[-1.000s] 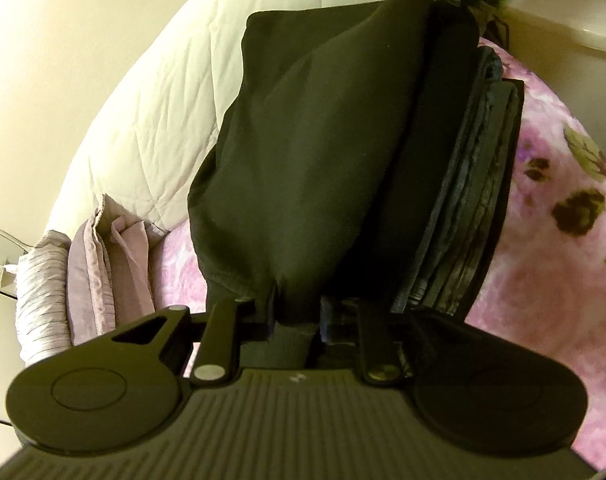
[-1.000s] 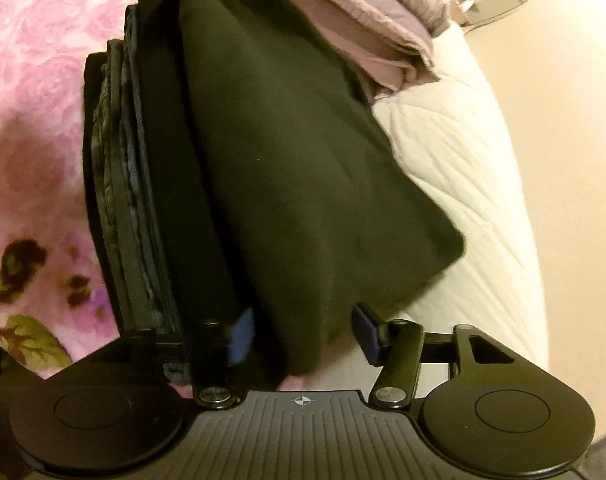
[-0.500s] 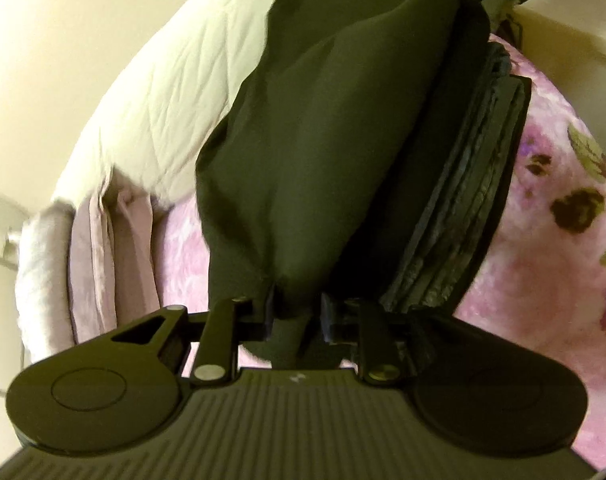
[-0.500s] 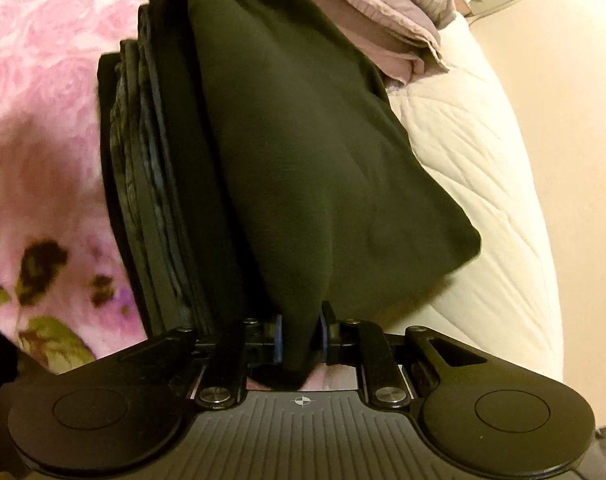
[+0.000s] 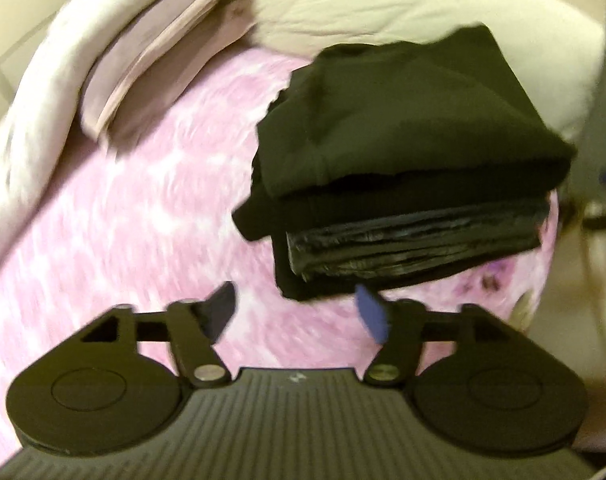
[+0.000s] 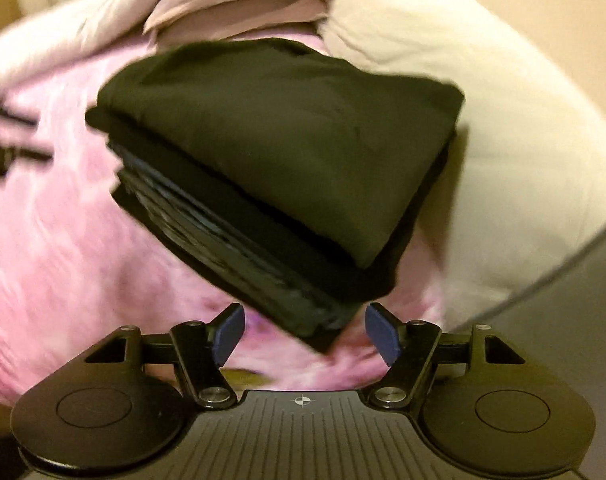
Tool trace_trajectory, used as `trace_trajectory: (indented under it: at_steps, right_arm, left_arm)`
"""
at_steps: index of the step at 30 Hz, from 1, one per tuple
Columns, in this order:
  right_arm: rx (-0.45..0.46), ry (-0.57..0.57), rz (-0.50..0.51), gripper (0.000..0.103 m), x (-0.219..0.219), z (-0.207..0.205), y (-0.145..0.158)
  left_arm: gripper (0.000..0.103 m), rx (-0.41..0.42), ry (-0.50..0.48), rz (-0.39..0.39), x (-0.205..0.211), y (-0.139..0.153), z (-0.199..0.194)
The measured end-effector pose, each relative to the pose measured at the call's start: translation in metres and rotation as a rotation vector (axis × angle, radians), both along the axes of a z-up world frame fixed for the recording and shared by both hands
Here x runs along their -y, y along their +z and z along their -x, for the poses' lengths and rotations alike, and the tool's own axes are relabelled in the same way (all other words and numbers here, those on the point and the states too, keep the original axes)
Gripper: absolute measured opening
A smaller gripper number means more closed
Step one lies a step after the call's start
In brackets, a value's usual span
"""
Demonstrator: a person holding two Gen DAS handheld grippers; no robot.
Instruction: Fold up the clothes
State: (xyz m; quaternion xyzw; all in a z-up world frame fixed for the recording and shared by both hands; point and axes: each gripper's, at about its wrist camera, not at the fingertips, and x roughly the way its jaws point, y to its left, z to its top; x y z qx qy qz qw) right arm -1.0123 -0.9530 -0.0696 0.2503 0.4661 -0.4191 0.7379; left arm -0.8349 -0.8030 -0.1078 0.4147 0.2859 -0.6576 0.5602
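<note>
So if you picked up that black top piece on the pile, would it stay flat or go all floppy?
Probably floppy: the black folded garment is soft cloth whose edges droop over the stack. It looks light. Lifted by one corner, it would likely unfold. Dragging it might shift the layers beneath.

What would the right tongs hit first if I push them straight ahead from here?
Most likely the near corner of the stack of folded dark clothes, which lies just ahead of the open right tongs on the pink floral bedspread. Motion blur leaves the gap unclear.

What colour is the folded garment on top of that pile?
Black, plain with no pattern: the top garment shows best in the right wrist view.
</note>
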Motion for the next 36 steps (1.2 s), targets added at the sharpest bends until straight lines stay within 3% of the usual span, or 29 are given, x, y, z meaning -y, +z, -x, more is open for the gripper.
trace_trajectory:
  at_steps: [5,9,15,20,26,36]
  right_arm:
    - [0.068,-0.099,-0.034,0.071,-0.007,0.001,0.012]
    - [0.108,-0.183,0.007,0.071,-0.028,0.004,0.037]
    - [0.133,-0.288,0.069,0.071,-0.082,-0.01,0.064]
    - [0.167,-0.35,0.092,0.071,-0.124,-0.029,0.082]
    - [0.197,-0.385,0.094,0.071,-0.156,-0.048,0.1]
    - [0.221,-0.336,0.077,0.071,-0.142,-0.061,0.11]
  left_arm:
    - [0.083,-0.107,0.086,-0.036,-0.014,0.008,-0.001]
    - [0.092,-0.169,0.053,-0.052,-0.032,0.014,-0.001]
    - [0.101,-0.185,0.023,0.015,-0.071,0.037,-0.017]
    - [0.101,-0.238,0.029,0.051,-0.101,0.061,-0.04]
    - [0.098,-0.227,0.027,0.071,-0.126,0.08,-0.048]
    - [0.098,-0.211,0.068,0.104,-0.131,0.102,-0.046]
